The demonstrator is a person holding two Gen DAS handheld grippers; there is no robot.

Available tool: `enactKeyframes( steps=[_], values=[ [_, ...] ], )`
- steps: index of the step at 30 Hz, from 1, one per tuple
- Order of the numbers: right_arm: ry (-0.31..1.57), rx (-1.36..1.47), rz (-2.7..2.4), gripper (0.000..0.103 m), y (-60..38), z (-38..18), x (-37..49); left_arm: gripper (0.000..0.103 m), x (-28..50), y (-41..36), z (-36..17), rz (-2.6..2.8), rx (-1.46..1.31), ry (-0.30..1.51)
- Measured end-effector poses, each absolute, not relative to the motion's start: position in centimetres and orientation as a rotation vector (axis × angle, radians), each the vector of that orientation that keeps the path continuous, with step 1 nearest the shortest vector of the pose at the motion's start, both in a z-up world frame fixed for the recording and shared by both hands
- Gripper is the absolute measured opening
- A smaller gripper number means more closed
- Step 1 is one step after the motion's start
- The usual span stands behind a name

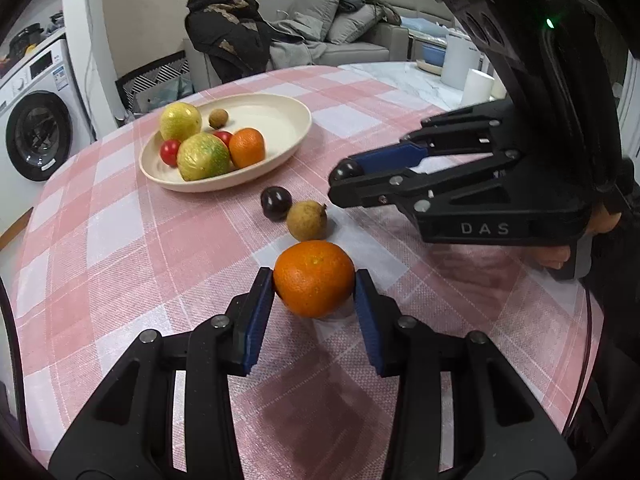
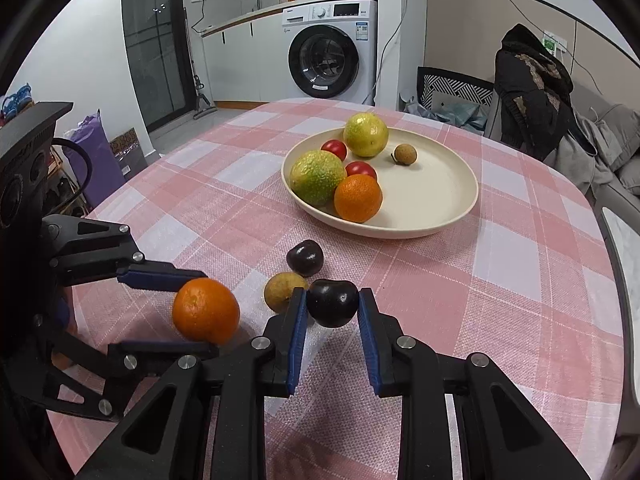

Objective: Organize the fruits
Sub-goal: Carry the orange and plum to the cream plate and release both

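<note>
Brown fruit [image 2: 282, 292] apparently touching right gripper [image 2: 333, 304].

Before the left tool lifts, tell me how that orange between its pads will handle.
The orange is round, so it will probably roll on the tablecloth if it slips out. Its skin looks firm and dimpled, likely giving the left tool decent friction. The pads meet it only at its sides, so it might pivot between them.

A washing machine [image 2: 332, 60] stands beyond the checked tablecloth [image 2: 520, 264]; a dark jacket [image 2: 528, 84] hangs nearby.
</note>
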State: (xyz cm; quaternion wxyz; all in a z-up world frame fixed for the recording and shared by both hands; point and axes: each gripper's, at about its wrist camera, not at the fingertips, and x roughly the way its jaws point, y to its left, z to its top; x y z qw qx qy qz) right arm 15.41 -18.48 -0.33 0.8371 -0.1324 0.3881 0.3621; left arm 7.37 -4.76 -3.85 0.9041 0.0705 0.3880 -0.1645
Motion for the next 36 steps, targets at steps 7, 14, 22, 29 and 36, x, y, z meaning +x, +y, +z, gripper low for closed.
enactKeyframes(
  steps=[7, 14, 22, 29, 36],
  values=[
    [0.771, -0.235, 0.758, 0.026, -19.1, 0.8, 15.5, 0.038, 7.6, -3.4, -2.5, -0.291, 0.097, 0.745],
    [0.739, -0.183, 0.740, 0.026, -19.7, 1.6, 15.9, 0.038, 8.2, -2.2, -0.8, -0.243, 0.050, 0.698],
    [0.737, -0.115, 0.676, 0.026, -20.5, 2.7, 17.5, 0.038, 9.8, -1.1, 1.1, -0.190, 0.050, 0.650],
    [0.721, -0.079, 0.625, 0.026, -20.8, 3.9, 18.8, 0.038, 10.7, -0.9, 2.7, -0.164, 0.061, 0.615],
    [0.718, -0.018, 0.589, 0.026, -21.0, 5.2, 20.6, 0.038, 12.1, -0.3, 4.1, -0.138, 0.050, 0.589]
  ],
)
